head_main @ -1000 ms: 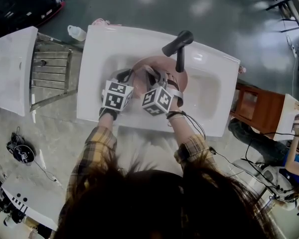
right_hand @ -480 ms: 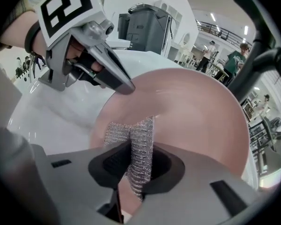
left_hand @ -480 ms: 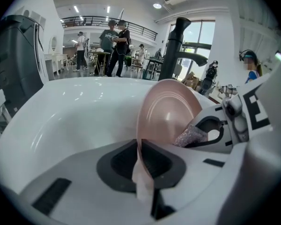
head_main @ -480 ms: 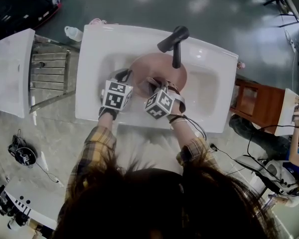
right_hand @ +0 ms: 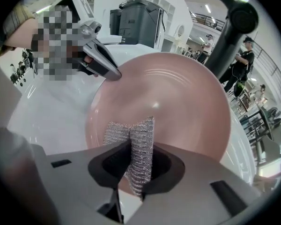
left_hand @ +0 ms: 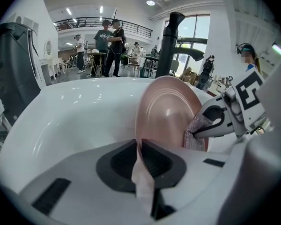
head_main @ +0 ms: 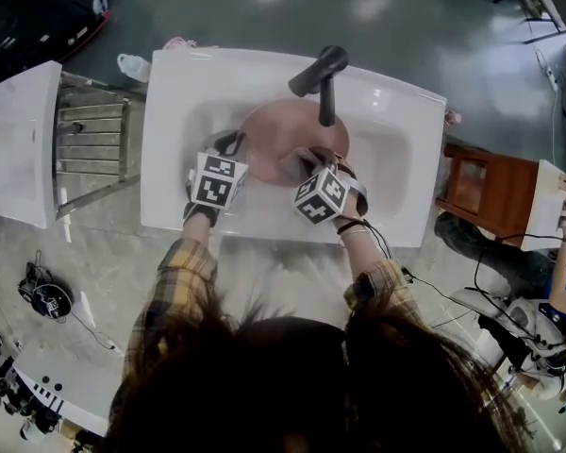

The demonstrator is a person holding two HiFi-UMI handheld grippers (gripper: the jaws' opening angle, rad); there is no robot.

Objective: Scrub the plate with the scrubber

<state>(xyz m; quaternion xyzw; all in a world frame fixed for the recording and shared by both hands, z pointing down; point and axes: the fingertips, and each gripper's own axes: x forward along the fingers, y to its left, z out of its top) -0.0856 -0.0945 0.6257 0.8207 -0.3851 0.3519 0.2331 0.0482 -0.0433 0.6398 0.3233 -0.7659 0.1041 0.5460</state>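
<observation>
A pink plate [head_main: 281, 132] stands tilted in the white sink [head_main: 170, 111], under the black faucet [head_main: 321, 74]. My left gripper [head_main: 232, 145] is shut on the plate's left rim [left_hand: 166, 111], and the edge runs between its jaws [left_hand: 139, 146]. My right gripper [head_main: 313, 166] is shut on a silver mesh scrubber [right_hand: 133, 139], which rests against the lower part of the plate's face [right_hand: 178, 102]. In the left gripper view the scrubber [left_hand: 194, 134] lies against the plate's right side, pinched in the right gripper's white fingers [left_hand: 215, 123]. The left gripper's fingers [right_hand: 103, 62] show at the plate's upper left rim.
A metal drying rack [head_main: 94, 140] and a white counter [head_main: 19, 140] stand left of the sink. A clear bottle [head_main: 132, 64] lies at the sink's back left corner. A wooden stool [head_main: 481, 196] is on the right, with cables on the floor. People stand in the background.
My right gripper has slid the scrubber to the right and nearer to me across the plate. The left gripper has kept its hold on the rim without moving.
</observation>
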